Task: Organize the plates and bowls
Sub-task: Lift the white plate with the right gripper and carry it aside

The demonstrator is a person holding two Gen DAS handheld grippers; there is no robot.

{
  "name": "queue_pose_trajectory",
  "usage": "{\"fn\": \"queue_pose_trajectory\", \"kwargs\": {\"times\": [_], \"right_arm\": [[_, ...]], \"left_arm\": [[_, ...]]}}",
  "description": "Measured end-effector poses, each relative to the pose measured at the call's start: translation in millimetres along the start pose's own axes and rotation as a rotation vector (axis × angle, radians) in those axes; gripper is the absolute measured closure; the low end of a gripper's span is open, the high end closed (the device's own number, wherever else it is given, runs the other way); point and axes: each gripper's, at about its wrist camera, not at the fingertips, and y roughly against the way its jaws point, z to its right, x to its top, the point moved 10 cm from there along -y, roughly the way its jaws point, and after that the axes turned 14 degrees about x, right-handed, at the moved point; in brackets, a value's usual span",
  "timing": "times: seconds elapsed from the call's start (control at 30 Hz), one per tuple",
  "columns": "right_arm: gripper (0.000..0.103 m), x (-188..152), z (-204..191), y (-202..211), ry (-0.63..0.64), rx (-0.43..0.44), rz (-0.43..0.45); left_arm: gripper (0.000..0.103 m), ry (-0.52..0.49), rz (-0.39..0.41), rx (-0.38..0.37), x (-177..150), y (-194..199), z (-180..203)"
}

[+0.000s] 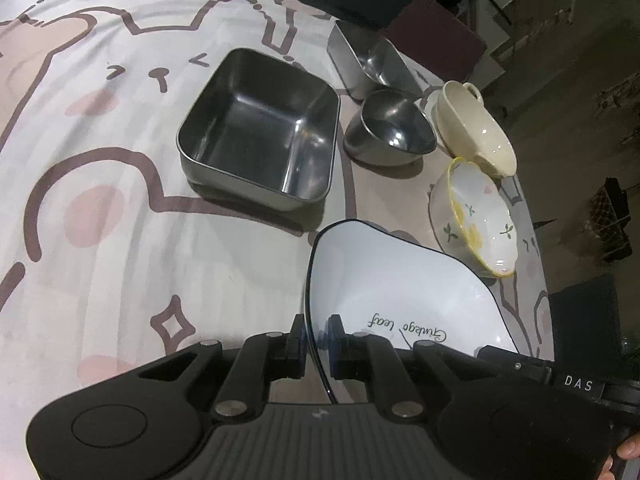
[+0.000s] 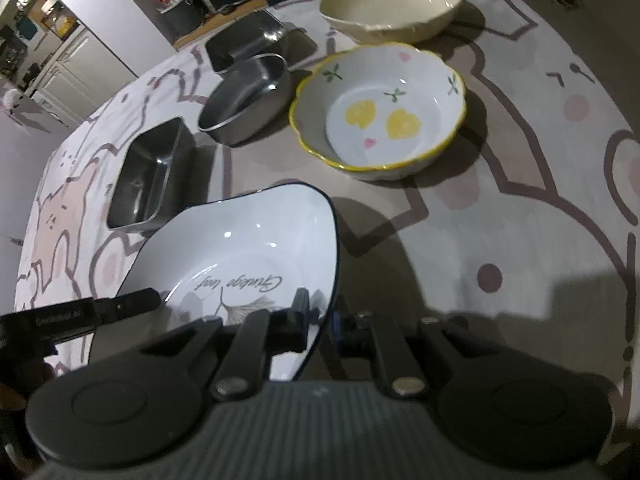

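A white plate (image 1: 400, 288) with a thin dark rim and the words "Ginkgo leaf" is held by both grippers at opposite edges, just above the cloth. My left gripper (image 1: 318, 336) is shut on its left rim. In the right wrist view the same white plate (image 2: 248, 248) has my right gripper (image 2: 322, 312) shut on its right rim, and the left gripper's tip (image 2: 132, 300) shows at its far edge. Beyond it lie a flowered bowl (image 2: 380, 112) with a yellow rim and a cream bowl (image 2: 392, 0) with a handle.
A large square steel tray (image 1: 260, 128), a round steel bowl (image 1: 390, 128) and a long steel tray (image 1: 372, 60) sit on the patterned tablecloth (image 1: 100, 200). The table's edge (image 1: 540, 240) runs close past the flowered bowl (image 1: 476, 220). Dark items stand at the far end.
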Motion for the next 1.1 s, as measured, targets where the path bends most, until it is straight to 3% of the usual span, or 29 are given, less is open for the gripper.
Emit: {"fn": "queue_pose_trajectory", "kwargs": {"times": [0.63,1.1], "right_arm": [[0.088,-1.3,10.0,-11.5,-0.023,-0.021,-0.042],[0.086,-13.9,10.6,-20.3,-0.008,-0.059,-0.106]], "left_arm": [[0.091,0.009,-0.035,0.016,-1.3,-10.7,-3.8],[0.092,-0.042,-0.032,0.046,-6.4,-10.5,-9.6]]}}
